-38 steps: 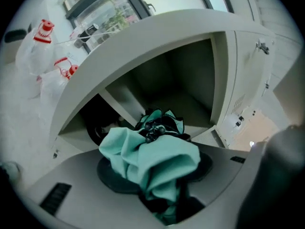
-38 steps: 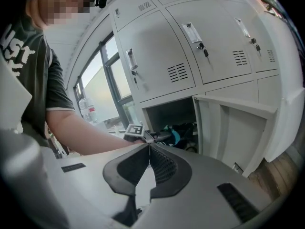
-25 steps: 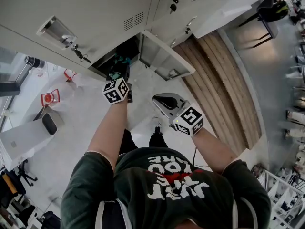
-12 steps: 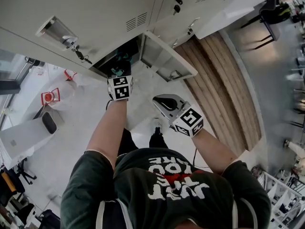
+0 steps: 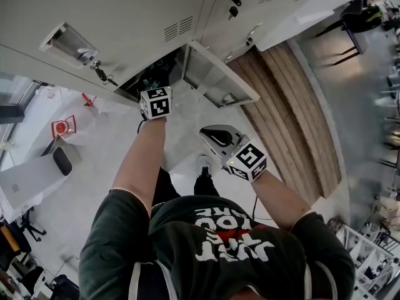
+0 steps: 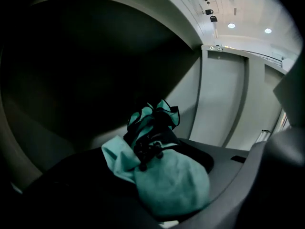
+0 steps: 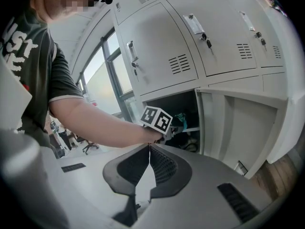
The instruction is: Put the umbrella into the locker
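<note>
While the person stands before the row of grey lockers, the left gripper [image 5: 156, 84] reaches into the open locker [image 7: 164, 104], low in the row, whose door [image 7: 238, 123] stands swung out to the right. Between its jaws is the folded umbrella [image 6: 174, 182], teal with dark edges and a dark cord tied around it. The jaws sit against it from both sides and have just been opening a little. The umbrella is already inside the dark compartment, its gathered teal end pointing deeper in. In the right gripper view, its teal cloth shows just past the marker cube. The right gripper [image 7: 149, 150] hangs outside the locker, lower and to the right, near the person's body. Its jaws are pressed together with nothing between them. A key [image 5: 100, 74] hangs from the lock of a locker door to the left.
</note>
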Demonstrator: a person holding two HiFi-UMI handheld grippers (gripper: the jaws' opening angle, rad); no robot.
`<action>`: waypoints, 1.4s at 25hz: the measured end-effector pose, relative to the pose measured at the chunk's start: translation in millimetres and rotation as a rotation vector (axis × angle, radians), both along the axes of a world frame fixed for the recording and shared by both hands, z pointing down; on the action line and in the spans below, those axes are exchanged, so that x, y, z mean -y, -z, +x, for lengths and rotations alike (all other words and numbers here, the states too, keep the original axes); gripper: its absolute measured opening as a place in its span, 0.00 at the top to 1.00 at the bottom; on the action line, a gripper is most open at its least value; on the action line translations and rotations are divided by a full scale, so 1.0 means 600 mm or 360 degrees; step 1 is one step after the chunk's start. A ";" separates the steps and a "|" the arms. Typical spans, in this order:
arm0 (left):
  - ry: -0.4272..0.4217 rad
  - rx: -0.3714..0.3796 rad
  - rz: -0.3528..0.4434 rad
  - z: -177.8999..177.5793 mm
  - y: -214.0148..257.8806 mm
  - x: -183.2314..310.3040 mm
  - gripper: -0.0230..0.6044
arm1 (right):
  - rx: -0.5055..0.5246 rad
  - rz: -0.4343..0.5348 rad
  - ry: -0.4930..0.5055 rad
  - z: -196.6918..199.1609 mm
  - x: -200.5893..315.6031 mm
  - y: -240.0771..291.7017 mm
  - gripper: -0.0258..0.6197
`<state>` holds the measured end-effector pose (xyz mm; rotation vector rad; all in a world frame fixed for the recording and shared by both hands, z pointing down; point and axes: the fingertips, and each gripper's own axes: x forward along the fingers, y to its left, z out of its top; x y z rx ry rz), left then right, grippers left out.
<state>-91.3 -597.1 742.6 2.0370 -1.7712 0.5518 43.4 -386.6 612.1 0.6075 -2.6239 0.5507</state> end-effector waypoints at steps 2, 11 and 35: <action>0.0017 0.0022 0.0001 -0.007 -0.001 0.015 0.61 | -0.0005 -0.0002 -0.0001 0.003 0.001 -0.004 0.91; 0.0076 0.0110 -0.0005 -0.027 -0.005 0.074 0.59 | -0.0008 -0.0024 -0.0019 0.014 0.012 -0.015 0.91; 0.0019 0.0223 -0.0089 -0.046 -0.064 0.123 0.49 | 0.0013 -0.0062 -0.0015 0.020 0.025 -0.030 0.91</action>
